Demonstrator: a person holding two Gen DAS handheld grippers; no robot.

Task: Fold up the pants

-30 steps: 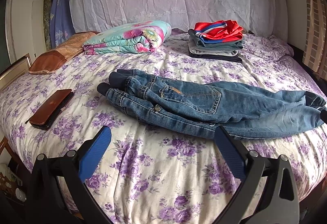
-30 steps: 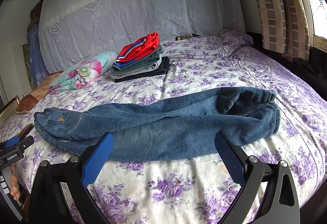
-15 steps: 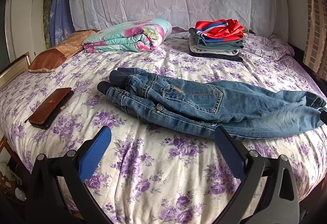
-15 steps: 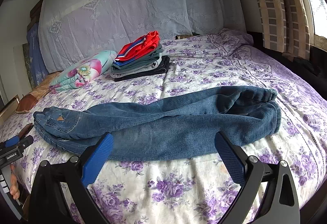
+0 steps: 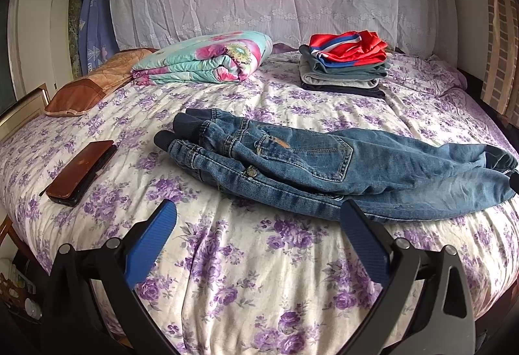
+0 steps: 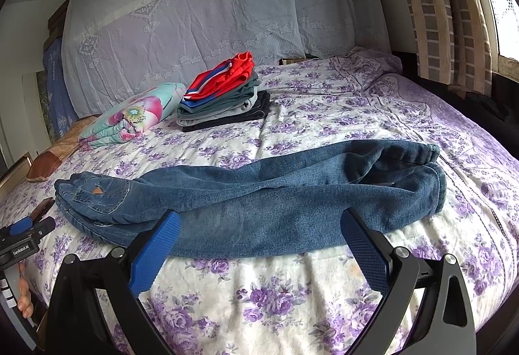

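Note:
Blue jeans [image 5: 324, 167] lie lengthwise across the bed, folded leg on leg, waistband at the left and cuffs at the right. They also show in the right wrist view [image 6: 259, 202]. My left gripper [image 5: 258, 215] is open and empty, hovering over the bed just in front of the jeans' waist end. My right gripper [image 6: 259, 225] is open and empty, just in front of the jeans' legs. The left gripper [image 6: 22, 230] shows at the left edge of the right wrist view.
A floral bedspread [image 5: 246, 274] covers the bed. A brown wallet or phone case [image 5: 81, 171] lies at the left. A folded floral quilt [image 5: 207, 58] and a stack of folded clothes [image 5: 343, 63] sit near the headboard. A brown pillow [image 5: 87, 87] lies far left.
Both grippers have shifted only slightly; the jeans sit a touch lower in the right wrist view. Nothing was taken hold of.

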